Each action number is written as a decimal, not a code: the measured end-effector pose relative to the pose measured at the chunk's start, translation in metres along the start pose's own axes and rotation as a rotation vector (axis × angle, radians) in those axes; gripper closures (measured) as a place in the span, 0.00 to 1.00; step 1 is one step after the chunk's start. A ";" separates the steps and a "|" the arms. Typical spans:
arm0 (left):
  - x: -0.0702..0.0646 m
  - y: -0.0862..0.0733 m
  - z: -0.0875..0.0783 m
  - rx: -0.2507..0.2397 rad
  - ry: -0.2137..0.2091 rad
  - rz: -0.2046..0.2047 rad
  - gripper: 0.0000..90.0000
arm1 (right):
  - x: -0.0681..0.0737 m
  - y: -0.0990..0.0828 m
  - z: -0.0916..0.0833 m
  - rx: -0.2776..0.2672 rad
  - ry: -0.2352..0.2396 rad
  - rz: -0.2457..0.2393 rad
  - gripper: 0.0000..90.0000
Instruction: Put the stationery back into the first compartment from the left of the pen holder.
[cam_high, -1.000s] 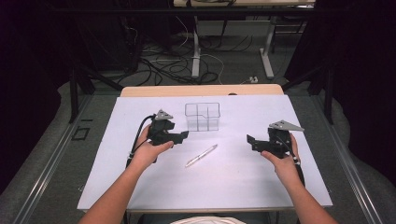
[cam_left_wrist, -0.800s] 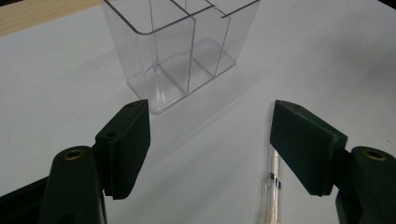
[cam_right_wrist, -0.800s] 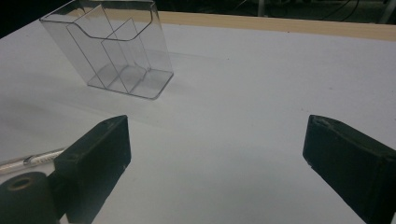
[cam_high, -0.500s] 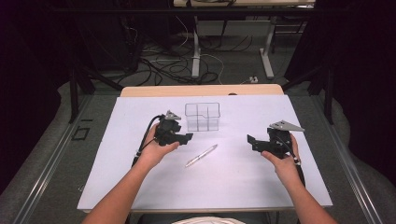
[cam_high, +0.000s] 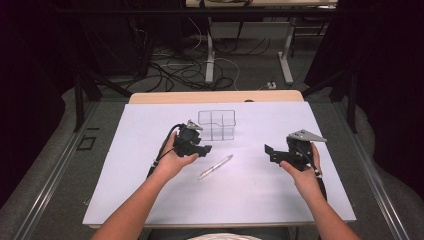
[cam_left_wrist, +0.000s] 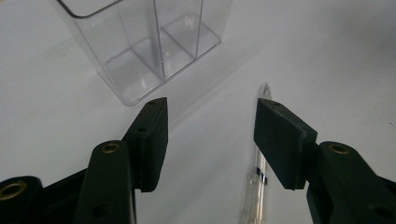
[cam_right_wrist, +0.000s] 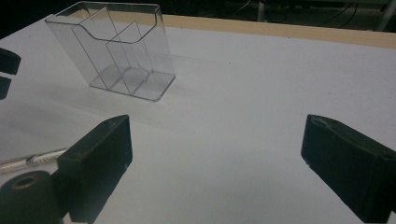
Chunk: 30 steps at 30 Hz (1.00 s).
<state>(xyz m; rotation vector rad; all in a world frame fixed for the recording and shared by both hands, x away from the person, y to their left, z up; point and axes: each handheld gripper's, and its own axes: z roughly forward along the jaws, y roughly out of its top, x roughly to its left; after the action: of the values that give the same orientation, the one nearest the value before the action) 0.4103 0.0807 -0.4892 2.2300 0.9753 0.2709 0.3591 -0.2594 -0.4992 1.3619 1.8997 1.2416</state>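
Left hand-held gripper (cam_left_wrist: 210, 140): jaws wide, empty; clear pen (cam_left_wrist: 259, 172) under its right jaw. Centre your jaws astride the barrel before closing.

The bench (cam_high: 150, 200) is white with a light wood strip at its far edge. The divided holder (cam_high: 217, 124) is clear plastic. The pen (cam_high: 215, 166) is clear and silvery. Both hand-held grippers are black.

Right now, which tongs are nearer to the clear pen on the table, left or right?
Left. The left tongs hang open just beside the pen, near its far tip. The right tongs, also open, are farther off to its other side.
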 end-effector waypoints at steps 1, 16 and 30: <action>-0.001 0.001 0.002 0.002 -0.005 0.002 0.51 | 0.000 0.000 0.000 -0.001 -0.001 -0.001 0.05; -0.014 0.007 0.022 0.082 -0.038 0.043 0.58 | -0.003 -0.003 -0.001 0.019 -0.011 -0.023 0.00; -0.019 0.006 0.040 0.174 -0.061 0.045 0.69 | -0.003 -0.005 0.001 0.040 -0.019 -0.021 0.00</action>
<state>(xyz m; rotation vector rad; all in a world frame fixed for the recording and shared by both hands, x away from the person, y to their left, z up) 0.4181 0.0442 -0.5137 2.4053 0.9484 0.1414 0.3589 -0.2625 -0.5042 1.3653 1.9306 1.1825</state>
